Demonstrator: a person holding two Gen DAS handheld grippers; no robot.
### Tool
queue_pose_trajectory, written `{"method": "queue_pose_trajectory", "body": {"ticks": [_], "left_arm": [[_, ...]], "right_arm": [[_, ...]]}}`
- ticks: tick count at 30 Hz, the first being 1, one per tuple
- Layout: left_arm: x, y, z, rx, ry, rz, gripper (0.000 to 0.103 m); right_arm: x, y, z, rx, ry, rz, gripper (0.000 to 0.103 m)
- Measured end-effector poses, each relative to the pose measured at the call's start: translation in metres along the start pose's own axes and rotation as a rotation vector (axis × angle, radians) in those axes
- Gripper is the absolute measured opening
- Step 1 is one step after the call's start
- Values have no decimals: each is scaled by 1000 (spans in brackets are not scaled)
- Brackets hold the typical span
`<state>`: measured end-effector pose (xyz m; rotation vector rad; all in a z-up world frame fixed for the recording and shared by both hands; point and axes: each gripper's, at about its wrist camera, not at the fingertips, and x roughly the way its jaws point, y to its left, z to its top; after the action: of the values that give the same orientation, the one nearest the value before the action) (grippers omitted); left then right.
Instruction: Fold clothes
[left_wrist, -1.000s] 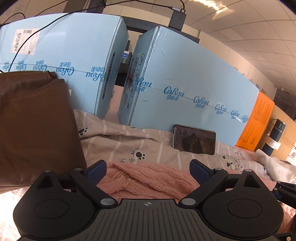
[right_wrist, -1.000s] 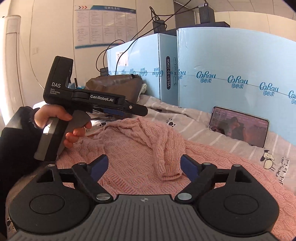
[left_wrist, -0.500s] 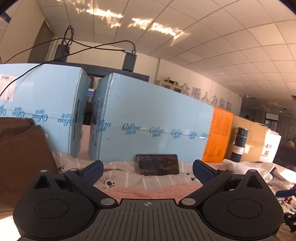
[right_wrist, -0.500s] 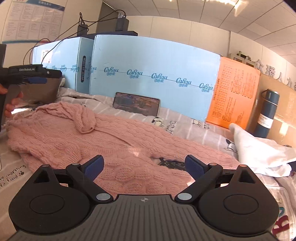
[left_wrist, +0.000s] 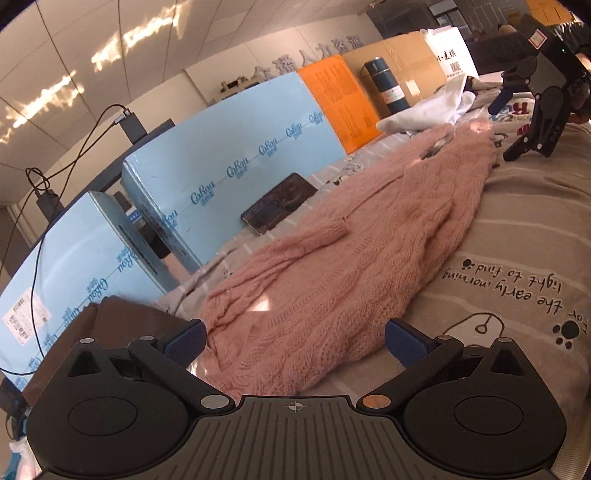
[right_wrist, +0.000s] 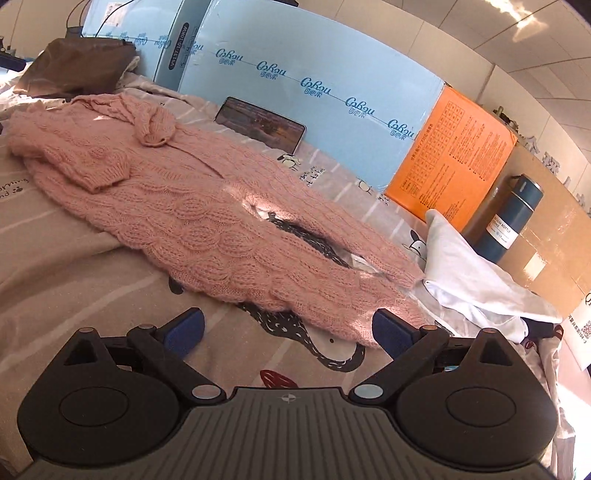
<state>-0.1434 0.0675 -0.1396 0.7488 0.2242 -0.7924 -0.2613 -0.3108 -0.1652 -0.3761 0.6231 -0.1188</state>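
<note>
Fingers: the left gripper (left_wrist: 293, 338) has its blue pads spread wide with nothing clamped; the near end of the pink sweater (left_wrist: 354, 258) lies below and between them, and whether a pad touches the knit cannot be told. The right gripper (right_wrist: 288, 328) has its jaws opening, already close to their widest, and holds nothing; the sweater's hem edge lies just ahead of the right-hand pad (right_wrist: 391, 330), with bare bedsheet (right_wrist: 74, 266) under the left-hand one.

Sweater: spread lengthwise on the striped, cartoon-printed sheet, both sleeves folded in over the body. In the right wrist view a dark opening shows near its middle.

Surroundings: light blue boxes (right_wrist: 314, 74) stand along the far edge of the bed, a phone (right_wrist: 260, 124) leaning against one. An orange box (right_wrist: 454, 155), a dark blue bottle (right_wrist: 511, 218) and a white garment (right_wrist: 465, 273) sit beyond the sweater's right end. A brown garment (left_wrist: 122, 321) lies beside the left end.
</note>
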Motion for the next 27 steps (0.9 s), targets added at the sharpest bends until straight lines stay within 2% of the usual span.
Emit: {"method": "queue_pose_trajectory", "body": {"ticks": [4, 7, 15, 18, 24, 26, 27], "left_arm": [[7, -9, -2, 60, 70, -32, 103], [21, -20, 1, 122, 88, -12, 103], [50, -29, 14, 156, 18, -24, 103], [50, -22, 10, 135, 26, -20, 103], [44, 3, -8, 67, 100, 70, 103], [48, 4, -5, 28, 80, 103, 90], [50, 4, -1, 16, 56, 79, 66]], "right_arm": [[10, 4, 9, -74, -18, 32, 98], [15, 10, 18, -119, -42, 71, 98], [26, 27, 37, -178, -126, 200, 98], [31, 18, 36, -144, -126, 189, 98], [29, -24, 14, -22, -73, 86, 97], [28, -26, 11, -7, -84, 76, 93], [27, -25, 12, -4, -99, 87, 85]]}}
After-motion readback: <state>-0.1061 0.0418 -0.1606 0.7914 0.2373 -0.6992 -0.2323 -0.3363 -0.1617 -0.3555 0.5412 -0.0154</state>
